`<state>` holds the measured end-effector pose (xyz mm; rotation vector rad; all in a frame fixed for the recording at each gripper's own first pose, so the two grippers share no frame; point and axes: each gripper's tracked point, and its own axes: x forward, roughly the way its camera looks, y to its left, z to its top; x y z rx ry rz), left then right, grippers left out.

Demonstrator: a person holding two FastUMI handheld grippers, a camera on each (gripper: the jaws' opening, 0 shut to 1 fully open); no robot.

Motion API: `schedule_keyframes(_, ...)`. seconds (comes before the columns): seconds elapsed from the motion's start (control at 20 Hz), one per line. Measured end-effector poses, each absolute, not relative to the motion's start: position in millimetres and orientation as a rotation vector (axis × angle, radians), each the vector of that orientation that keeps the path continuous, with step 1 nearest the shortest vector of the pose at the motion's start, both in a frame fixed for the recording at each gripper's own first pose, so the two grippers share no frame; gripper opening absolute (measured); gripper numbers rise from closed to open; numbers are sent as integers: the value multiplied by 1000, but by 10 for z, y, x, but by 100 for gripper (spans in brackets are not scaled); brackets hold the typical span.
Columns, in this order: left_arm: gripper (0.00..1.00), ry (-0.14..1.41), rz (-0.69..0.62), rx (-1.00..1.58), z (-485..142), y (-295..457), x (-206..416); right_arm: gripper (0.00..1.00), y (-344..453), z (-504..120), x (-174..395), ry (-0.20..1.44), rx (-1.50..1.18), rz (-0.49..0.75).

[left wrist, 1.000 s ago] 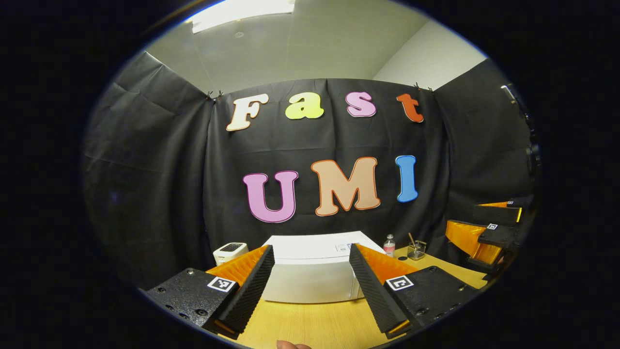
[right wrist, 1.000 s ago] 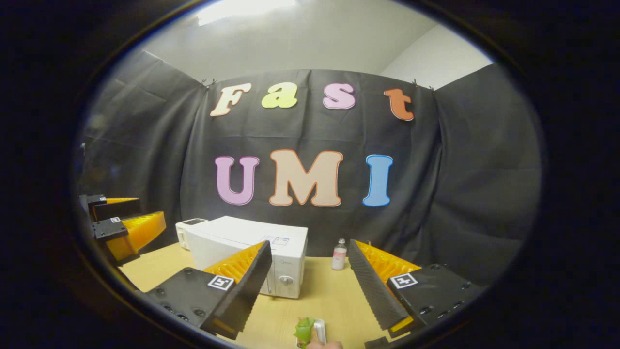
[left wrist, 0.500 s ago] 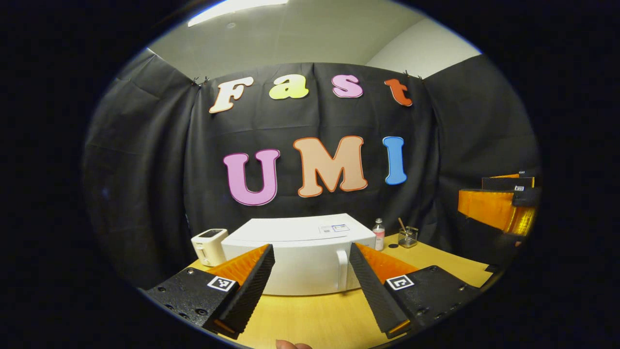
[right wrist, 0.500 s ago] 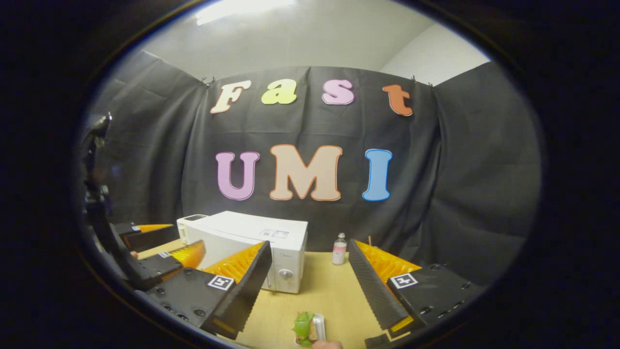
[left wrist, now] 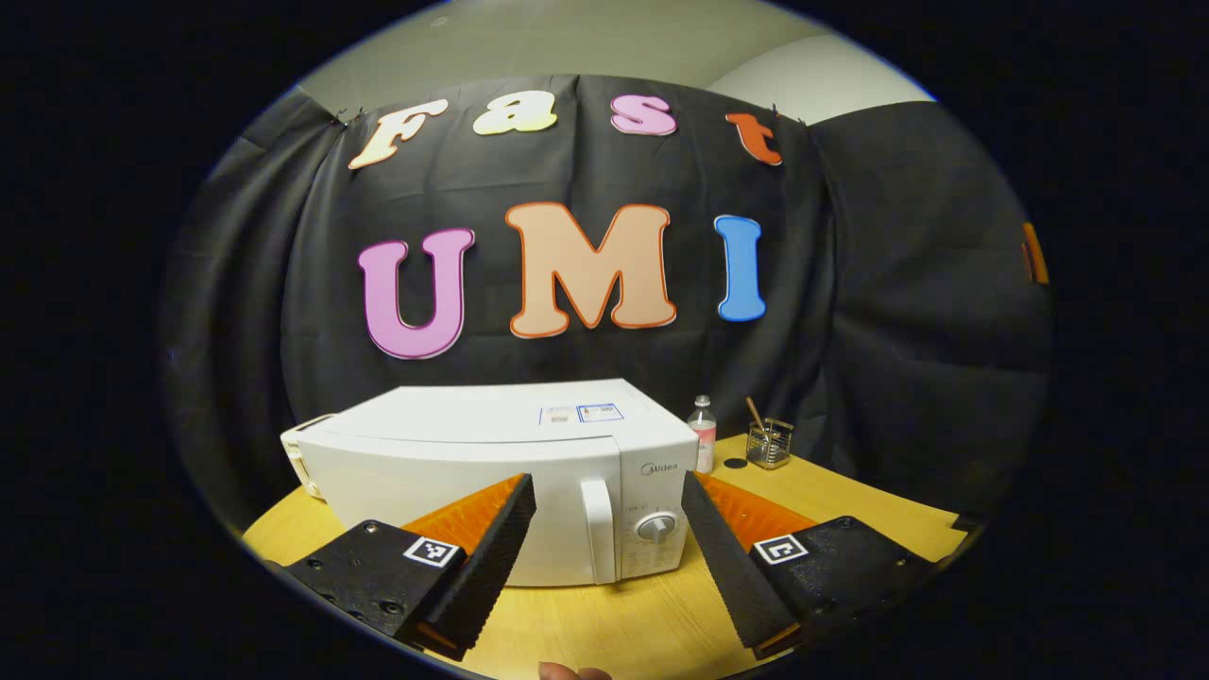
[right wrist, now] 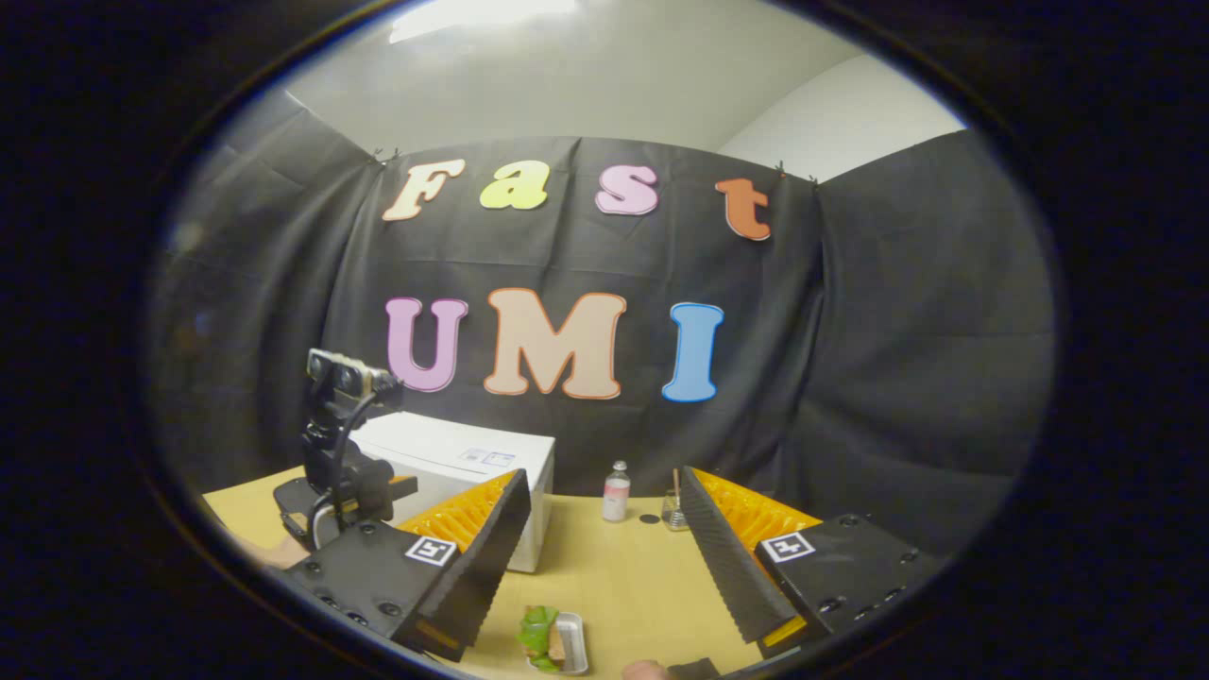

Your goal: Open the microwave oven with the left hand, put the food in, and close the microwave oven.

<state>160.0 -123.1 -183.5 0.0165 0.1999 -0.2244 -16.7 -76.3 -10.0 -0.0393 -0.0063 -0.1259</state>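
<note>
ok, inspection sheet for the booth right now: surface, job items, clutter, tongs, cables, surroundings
Surface: wooden table, bare patches in front of the microwave.
Job's things: white microwave, door shut, handle and dial facing the left tongs; food tray with green leaf on the table near the right tongs.
Clutter: small bottle, glass jar with a stick, small white appliance behind the microwave.
Grippers: left tongs open, holding nothing, aimed at the handle; right tongs open, holding nothing, above the tray.
Cables: one dark cable on the left rig.
Surroundings: black cloth wall, ceiling light.
</note>
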Motion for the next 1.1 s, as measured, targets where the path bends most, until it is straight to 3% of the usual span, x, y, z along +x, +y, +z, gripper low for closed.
schedule_keyframes(0.35, 98, 409, -211, 61, -2602, -1218, 1874, 97, -1192, -186, -303, 42, -41, -219)
schedule_keyframes(0.7, 95, 429, -210, 100, -2669, -1205, 1990, 97, -1547, -217, -413, 71, -71, -292)
schedule_keyframes(0.9, 78, 455, -246, 121, -2716, -1305, 1991, 97, -1582, -201, -449, 74, -50, -296)
schedule_keyframes(1.0, 68, 444, -192, 138, -2707, -1172, 2068, 97, -1577, -199, -459, 71, -51, -294)
schedule_keyframes(1.05, 49, 457, -178, 132, -2703, -1116, 2025, 97, -1571, -202, -470, 70, -58, -293)
schedule_keyframes(1.1, 39, 454, -178, 107, -2694, -1140, 2032, 97, -1569, -208, -485, 71, -65, -292)
